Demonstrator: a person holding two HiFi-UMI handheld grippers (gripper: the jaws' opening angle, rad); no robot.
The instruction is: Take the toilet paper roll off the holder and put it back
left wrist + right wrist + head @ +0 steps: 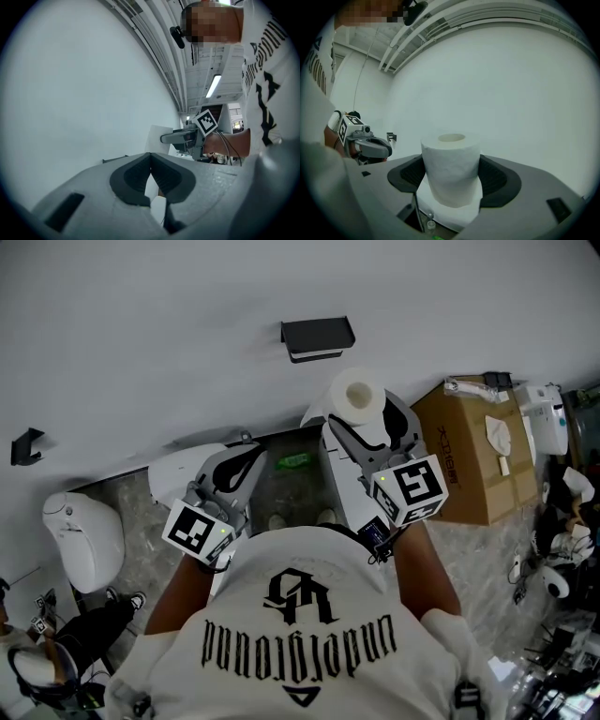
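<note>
Roll [451,168]: white, full, soft-surfaced; the hollow core is turned toward the far wall; what may be a loose sheet is seen beneath it.
Roll position: off the holder [317,337], near it and slightly right.
Right gripper [451,176]: jaws are clamped on the roll's sides, so the core is free, judged ready for rehanging.
Holder: black, fixed to the far wall, bare.
Left gripper [151,164]: jaws are pressed together on nothing; it is held low at left, judged clear of the work.
</note>
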